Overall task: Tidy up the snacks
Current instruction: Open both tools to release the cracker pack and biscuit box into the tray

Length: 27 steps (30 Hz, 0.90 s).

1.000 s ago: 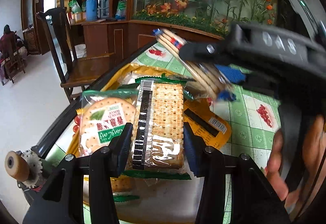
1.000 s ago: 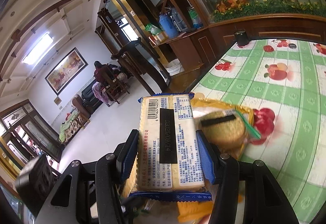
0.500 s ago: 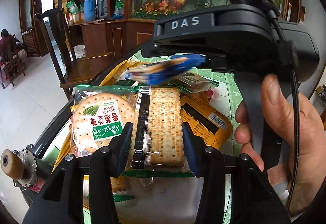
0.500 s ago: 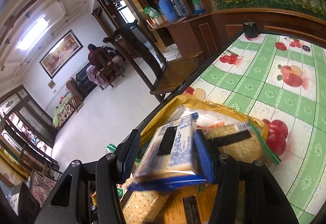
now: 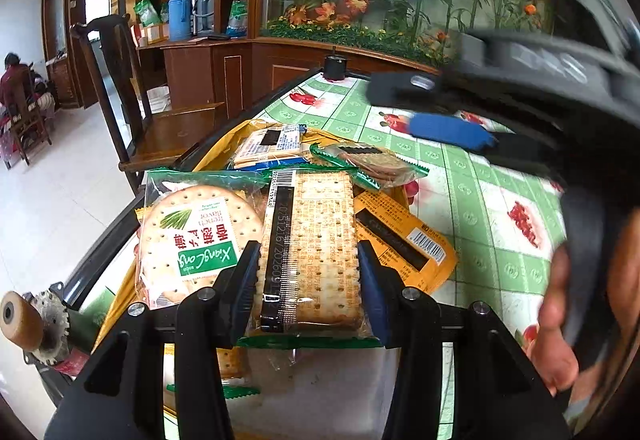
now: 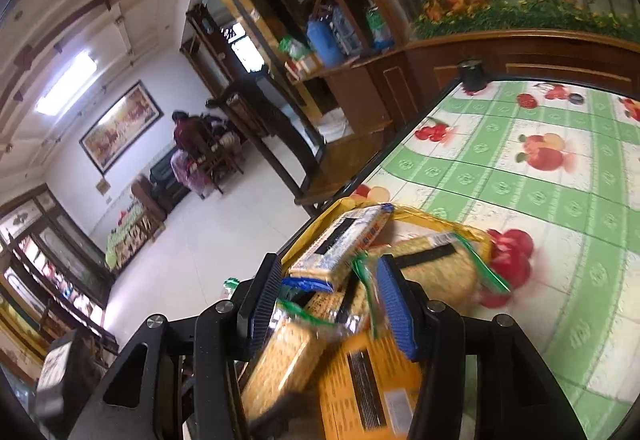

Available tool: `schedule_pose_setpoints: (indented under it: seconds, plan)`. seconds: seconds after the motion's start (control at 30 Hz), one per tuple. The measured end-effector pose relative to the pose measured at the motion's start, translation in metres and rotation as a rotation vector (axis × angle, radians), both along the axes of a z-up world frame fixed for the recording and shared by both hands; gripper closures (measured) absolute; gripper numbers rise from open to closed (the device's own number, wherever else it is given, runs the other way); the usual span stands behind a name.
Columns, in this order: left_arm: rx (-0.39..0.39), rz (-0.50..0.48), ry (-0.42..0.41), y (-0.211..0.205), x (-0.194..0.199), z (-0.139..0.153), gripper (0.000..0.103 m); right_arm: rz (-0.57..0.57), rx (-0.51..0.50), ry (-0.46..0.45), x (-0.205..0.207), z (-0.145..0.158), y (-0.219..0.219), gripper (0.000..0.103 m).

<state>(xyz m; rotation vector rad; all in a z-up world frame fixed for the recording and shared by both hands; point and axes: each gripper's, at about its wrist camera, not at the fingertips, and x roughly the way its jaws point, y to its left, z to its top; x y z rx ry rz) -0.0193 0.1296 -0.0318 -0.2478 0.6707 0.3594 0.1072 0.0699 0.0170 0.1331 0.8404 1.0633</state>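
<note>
The snack pile [image 5: 256, 208] spreads just ahead of both tools. The left gripper [image 5: 306, 280] is clamped on a rectangular cracker pack [image 5: 312, 244]: light, brittle, slick-wrapped, best pinched across its long edges. The right gripper [image 6: 328, 300] hangs above, jaws narrowed, empty.

The round-cracker packet [image 5: 192, 236] carries a green label reading "XiangLong soda", seen upside down, with "french flavor" in small print and Chinese characters beside it. The rectangular cracker packet [image 5: 310, 248] bears a black strip printed with the digits "20251216" and "2026", the remainder unclear. Barcodes show on the orange packet [image 5: 404, 240] and on the blue-edged packet [image 5: 272, 144]; their figures are too small to read.
</note>
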Motion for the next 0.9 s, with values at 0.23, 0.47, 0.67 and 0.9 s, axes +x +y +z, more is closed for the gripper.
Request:
schedule_pose_setpoints:
  seconds: [0.23, 0.47, 0.67, 0.9]
  plan:
    - [-0.026, 0.016, -0.004, -0.003, 0.003, 0.000, 0.057, -0.064, 0.038, 0.031, -0.010, -0.003, -0.048, 0.051]
    - [-0.077, 0.043, 0.015, 0.001, 0.005, -0.007, 0.057, -0.082, 0.032, 0.053, -0.017, -0.011, -0.071, 0.051]
    - [-0.074, 0.055, 0.018, 0.000, 0.004, -0.005, 0.037, -0.089, 0.031, 0.071, -0.022, -0.019, -0.079, 0.051]
    - [-0.077, 0.074, 0.016, 0.003, -0.001, -0.003, 0.026, -0.076, 0.028, 0.061, -0.030, -0.017, -0.078, 0.051]
